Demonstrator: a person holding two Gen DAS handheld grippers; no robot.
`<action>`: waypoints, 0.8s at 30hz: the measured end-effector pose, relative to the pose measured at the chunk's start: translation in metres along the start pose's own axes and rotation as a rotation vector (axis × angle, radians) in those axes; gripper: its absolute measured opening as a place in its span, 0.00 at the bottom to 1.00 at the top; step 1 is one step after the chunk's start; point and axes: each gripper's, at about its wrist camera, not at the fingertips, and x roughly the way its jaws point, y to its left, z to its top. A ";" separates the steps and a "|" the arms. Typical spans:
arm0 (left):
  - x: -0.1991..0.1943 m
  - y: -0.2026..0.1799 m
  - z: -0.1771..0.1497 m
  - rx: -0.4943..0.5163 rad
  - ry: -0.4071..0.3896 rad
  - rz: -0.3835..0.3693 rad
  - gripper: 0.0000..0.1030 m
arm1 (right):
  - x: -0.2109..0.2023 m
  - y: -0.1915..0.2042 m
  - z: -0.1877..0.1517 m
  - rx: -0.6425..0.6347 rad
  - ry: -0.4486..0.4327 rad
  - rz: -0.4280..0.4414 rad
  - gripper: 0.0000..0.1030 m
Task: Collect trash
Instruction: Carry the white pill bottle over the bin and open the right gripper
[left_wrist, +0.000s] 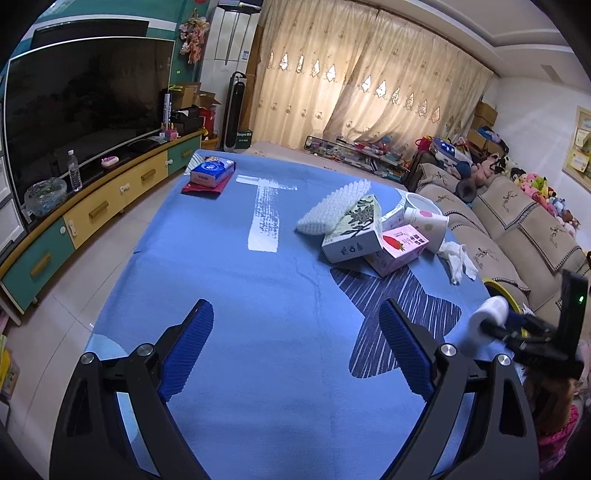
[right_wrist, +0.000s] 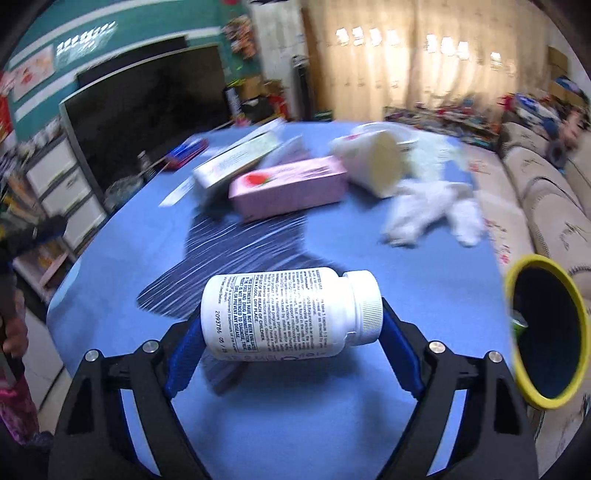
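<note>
**A:** Left wrist view first. What have I got?

**B:** My left gripper (left_wrist: 295, 332) hangs over the blue bench (left_wrist: 229, 280), jaws spread wide with nothing between them. The trash heap sits ahead and to the right: a leaf-print box (left_wrist: 351, 232), a pink strawberry carton (left_wrist: 400, 249), a paper cup (left_wrist: 428, 223) and a crumpled tissue (left_wrist: 456, 258). At the right edge I see the right gripper (left_wrist: 495, 326) carrying a white bottle (left_wrist: 485, 321) near the bin's yellow rim (left_wrist: 504, 291)

**A:** And the right wrist view?

**B:** The right gripper (right_wrist: 291, 325) has the white pill bottle (right_wrist: 291, 312) crosswise between the blue pads (right_wrist: 186, 343), base to the left pad, cap to the right one. The jaws stand wide, and I judge the pads press on both ends, so it reads as held. The yellow-rimmed bin (right_wrist: 543, 400) lies just right of the jaws, mouth tipped towards me

**A:** So what does the next move turn on?

**B:** The bottle's long axis runs left to right, cap end nearest the bin. I reckon a short carry rightward over the rim, then release. My right hand is far nearer the bin
</note>
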 end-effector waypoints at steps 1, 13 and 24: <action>0.003 -0.004 0.000 0.004 0.005 -0.002 0.87 | -0.004 -0.011 0.001 0.024 -0.009 -0.021 0.78; 0.036 -0.044 0.000 0.076 0.060 -0.023 0.87 | -0.019 -0.175 -0.026 0.379 -0.022 -0.386 0.78; 0.067 -0.078 0.003 0.112 0.122 -0.041 0.87 | 0.013 -0.233 -0.054 0.449 0.088 -0.505 0.79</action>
